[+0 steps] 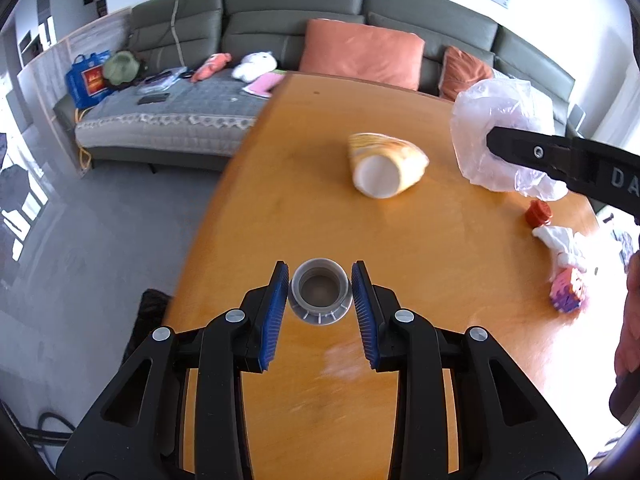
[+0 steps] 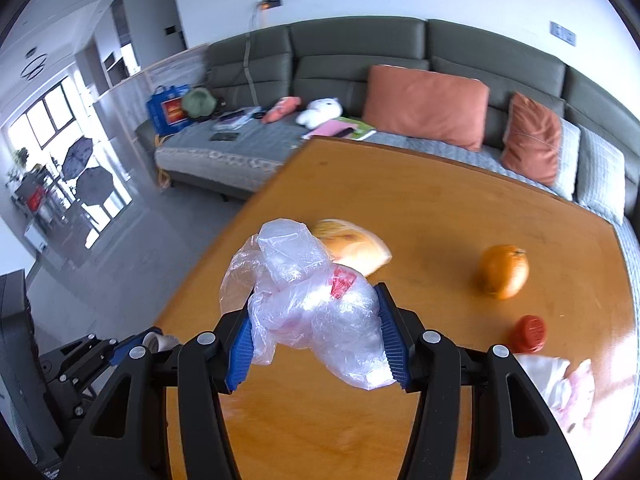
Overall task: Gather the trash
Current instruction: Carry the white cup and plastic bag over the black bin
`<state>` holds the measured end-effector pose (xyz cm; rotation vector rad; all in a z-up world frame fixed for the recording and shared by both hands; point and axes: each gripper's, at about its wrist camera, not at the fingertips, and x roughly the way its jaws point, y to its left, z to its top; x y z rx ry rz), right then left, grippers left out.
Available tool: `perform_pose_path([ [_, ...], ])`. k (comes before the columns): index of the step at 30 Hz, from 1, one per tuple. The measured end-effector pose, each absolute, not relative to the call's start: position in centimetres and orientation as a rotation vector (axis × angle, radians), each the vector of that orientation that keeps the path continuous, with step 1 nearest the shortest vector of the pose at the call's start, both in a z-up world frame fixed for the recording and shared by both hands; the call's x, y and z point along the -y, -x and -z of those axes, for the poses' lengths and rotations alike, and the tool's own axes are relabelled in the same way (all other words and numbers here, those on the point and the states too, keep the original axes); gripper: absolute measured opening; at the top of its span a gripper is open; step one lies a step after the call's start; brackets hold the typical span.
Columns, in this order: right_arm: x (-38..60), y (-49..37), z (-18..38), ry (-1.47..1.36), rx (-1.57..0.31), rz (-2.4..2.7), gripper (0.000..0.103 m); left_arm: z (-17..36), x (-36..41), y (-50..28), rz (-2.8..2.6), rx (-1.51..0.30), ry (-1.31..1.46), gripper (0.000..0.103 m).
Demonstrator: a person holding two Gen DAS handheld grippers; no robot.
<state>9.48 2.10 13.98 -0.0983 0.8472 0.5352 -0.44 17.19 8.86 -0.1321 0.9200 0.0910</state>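
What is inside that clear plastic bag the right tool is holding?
Through the crumpled plastic bag, gripped by the right tool, only a red label patch shows. The folds blur everything else, so any contents cannot be made out.

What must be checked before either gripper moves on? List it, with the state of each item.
1. Left gripper jaws close on the grey cap: ok.
2. Right gripper jaws shut on the plastic bag: ok.
3. Bag mouth open to take trash: cannot tell.
4. Cap raised off the table: cannot tell.
5. Paper cup, red lid and crumpled wrappers collected: not ok, on the table.
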Motion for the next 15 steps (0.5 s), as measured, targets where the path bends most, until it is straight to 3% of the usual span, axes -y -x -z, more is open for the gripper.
perform_pose_path([
  [15,-18.0,-2.4,-13.7,0.195,-0.873,-0.758,0.056,-8.0,-31.7,7.5,-0.263,-0.922,0.244,0.033],
])
